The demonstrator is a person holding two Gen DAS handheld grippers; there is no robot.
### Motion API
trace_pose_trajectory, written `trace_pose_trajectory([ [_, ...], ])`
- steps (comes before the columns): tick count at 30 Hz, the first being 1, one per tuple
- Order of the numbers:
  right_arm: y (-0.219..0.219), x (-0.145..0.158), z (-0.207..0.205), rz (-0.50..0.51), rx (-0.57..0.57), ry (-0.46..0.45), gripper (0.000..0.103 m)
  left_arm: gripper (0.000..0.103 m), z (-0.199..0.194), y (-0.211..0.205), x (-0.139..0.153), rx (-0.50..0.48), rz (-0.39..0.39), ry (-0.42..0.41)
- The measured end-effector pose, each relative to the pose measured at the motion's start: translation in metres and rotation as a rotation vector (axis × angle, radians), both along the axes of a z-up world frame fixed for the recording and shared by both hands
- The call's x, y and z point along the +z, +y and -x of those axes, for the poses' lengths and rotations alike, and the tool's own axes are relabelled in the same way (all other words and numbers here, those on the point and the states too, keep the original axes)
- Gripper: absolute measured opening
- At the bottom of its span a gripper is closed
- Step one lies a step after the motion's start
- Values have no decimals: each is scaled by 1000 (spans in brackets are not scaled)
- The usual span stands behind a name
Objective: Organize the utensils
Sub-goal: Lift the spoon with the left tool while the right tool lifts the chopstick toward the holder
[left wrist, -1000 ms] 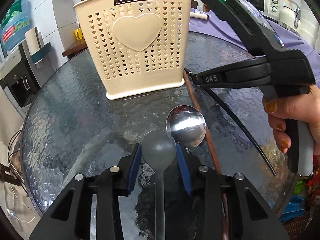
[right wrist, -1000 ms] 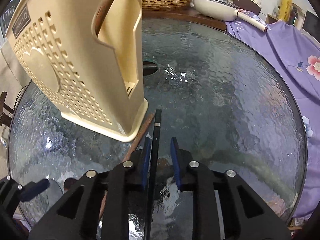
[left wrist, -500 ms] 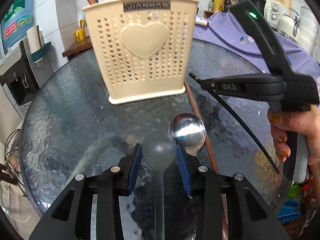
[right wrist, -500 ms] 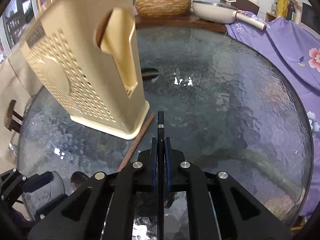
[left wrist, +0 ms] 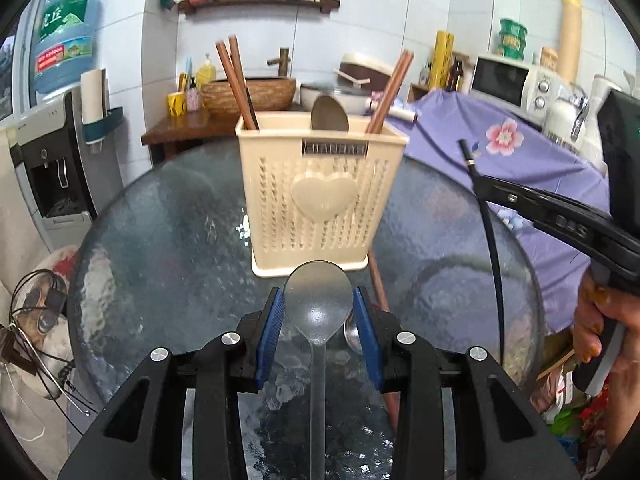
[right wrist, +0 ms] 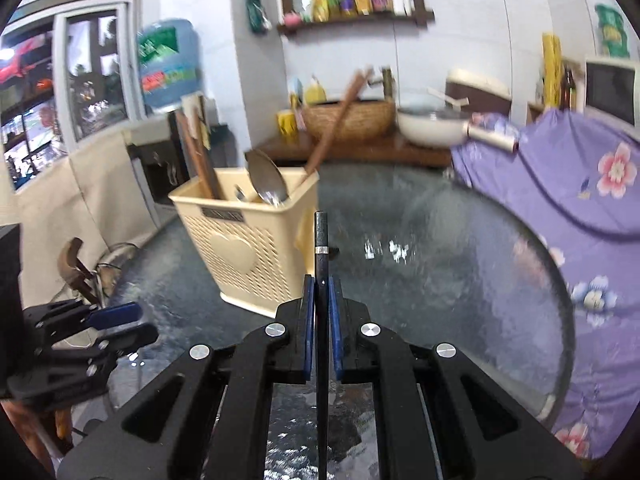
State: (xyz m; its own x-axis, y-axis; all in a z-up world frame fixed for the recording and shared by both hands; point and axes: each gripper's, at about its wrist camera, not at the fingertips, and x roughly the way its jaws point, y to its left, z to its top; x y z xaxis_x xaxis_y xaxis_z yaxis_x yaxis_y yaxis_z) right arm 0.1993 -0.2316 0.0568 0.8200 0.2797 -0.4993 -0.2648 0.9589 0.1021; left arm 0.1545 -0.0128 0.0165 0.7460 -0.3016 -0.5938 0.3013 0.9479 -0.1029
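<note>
A cream perforated utensil holder (left wrist: 322, 196) (right wrist: 248, 244) stands on the round glass table (left wrist: 160, 232), with brown chopsticks (left wrist: 236, 80) and a metal spoon (left wrist: 330, 114) in it. My left gripper (left wrist: 319, 312) is shut on a translucent grey spoon (left wrist: 318, 300), held above the table in front of the holder. My right gripper (right wrist: 319, 300) is shut on a black chopstick (right wrist: 321, 240) and holds it lifted to the right of the holder; it also shows in the left wrist view (left wrist: 486, 220).
A metal spoon (left wrist: 351, 334) and a brown chopstick (left wrist: 378, 284) lie on the glass beside the left fingers. A purple flowered cloth (right wrist: 580, 184) covers the right side. A water dispenser (left wrist: 60, 160) and a counter with a basket (left wrist: 248, 96) stand behind.
Both grippers have risen and tilted up. The right gripper closed on the black chopstick and lifted it off the table. The left gripper lifted the grey spoon.
</note>
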Motion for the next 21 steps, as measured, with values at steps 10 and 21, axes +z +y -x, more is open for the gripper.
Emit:
trace_pose_trajectory([
  [10,-9,39,34,-60,45,-90,8,35,7,11,31,9,34,-74],
  [21,-5,56,32,-85,76,-117,8,35,5,17,58,13,55,-132],
])
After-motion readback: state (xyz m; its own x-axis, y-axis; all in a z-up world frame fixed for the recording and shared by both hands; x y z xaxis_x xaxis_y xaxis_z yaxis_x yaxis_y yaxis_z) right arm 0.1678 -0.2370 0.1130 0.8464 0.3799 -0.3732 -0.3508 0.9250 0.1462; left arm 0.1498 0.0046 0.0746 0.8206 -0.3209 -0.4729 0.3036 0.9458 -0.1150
